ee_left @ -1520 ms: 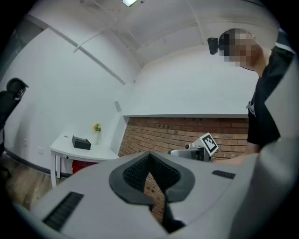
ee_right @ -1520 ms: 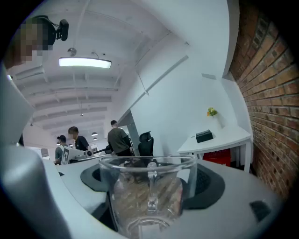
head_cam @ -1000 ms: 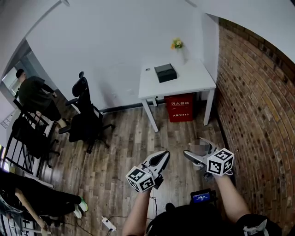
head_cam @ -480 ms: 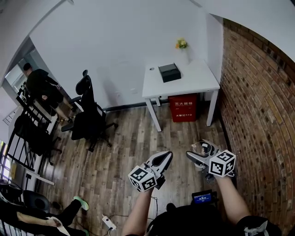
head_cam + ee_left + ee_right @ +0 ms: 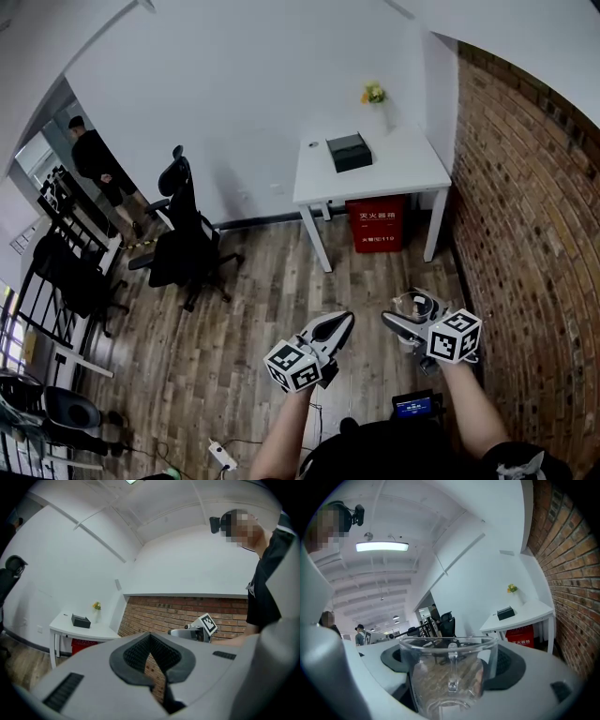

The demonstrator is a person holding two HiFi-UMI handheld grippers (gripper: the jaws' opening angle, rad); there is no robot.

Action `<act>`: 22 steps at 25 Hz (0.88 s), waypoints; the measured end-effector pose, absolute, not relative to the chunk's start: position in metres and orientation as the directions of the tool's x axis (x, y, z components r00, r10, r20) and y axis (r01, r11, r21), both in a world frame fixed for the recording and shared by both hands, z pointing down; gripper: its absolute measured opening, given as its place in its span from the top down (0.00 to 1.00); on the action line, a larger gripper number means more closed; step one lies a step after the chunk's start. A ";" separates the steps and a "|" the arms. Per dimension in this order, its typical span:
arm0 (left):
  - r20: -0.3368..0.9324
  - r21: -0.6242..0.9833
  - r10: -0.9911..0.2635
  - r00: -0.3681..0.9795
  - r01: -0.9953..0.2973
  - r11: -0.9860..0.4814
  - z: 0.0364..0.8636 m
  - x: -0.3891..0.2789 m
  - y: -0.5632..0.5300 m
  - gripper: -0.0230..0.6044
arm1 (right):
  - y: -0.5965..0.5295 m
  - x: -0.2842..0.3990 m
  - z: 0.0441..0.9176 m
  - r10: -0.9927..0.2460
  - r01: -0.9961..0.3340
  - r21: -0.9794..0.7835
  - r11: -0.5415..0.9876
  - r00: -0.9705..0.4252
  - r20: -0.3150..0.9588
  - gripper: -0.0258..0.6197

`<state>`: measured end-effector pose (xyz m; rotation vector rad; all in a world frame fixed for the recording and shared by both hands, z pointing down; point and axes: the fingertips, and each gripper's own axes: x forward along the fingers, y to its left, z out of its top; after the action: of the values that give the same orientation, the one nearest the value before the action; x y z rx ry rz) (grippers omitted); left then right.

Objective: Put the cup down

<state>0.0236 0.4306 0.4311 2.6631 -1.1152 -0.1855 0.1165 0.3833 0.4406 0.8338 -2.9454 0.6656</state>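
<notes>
A: Left first. Left gripper (image 5: 341, 322), lower middle of the head view: jaws pressed together, nothing between them.
B: Agreed. Top centre?
A: White table (image 5: 403, 173) against the wall, black box (image 5: 349, 152) on it, well apart from both grippers.
B: Right side?
A: Right gripper (image 5: 401, 311), just right of lower middle, clamped on the cup (image 5: 447, 677). Clear glass, handle facing that gripper's camera, held in the air above the wood floor (image 5: 253, 309).
B: Handling?
A: Rigid, smooth, probably slippery, breakable. Looks empty, so light, I'd guess. Pads bear on the side walls and that hold seems fine; the handle is the other option. Set it down gently and upright. The table's bare top looks the likeliest spot.
</notes>
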 end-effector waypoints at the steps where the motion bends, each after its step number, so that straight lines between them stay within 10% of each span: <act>1: -0.020 0.275 -0.715 0.699 -0.684 -0.676 0.431 0.025 0.429 0.95 | 0.382 0.118 0.441 -0.499 -0.502 -0.399 0.768 -0.858 0.121 0.28; 22: 0.019 0.334 -0.771 0.636 -0.731 -0.595 0.467 0.061 0.354 0.95 | 0.299 0.203 0.482 -0.513 -0.504 -0.509 0.698 -0.848 0.136 0.28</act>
<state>0.0606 0.3537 0.4666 2.5492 -1.2064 -0.1820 0.2030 0.2995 0.4825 0.8711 -2.9100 0.8637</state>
